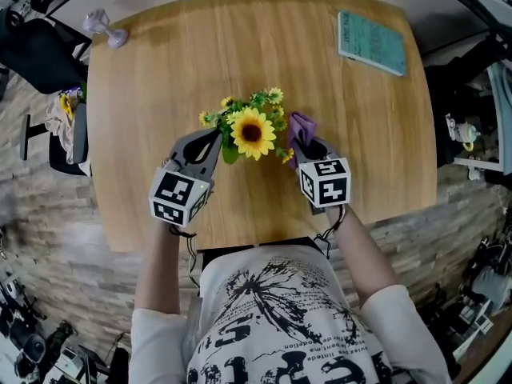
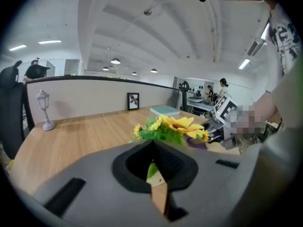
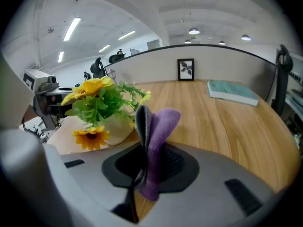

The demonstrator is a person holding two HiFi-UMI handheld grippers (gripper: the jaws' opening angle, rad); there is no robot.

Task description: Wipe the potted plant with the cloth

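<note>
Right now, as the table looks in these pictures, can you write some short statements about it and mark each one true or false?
1. The right gripper holds a purple cloth. True.
2. The book lies touching the plant. False: it lies well apart from it, at the far right corner of the table.
3. The plant has a large yellow flower. True.
4. The small lamp stands beside the book. False: it stands at the far left corner, across the table from the book.
</note>
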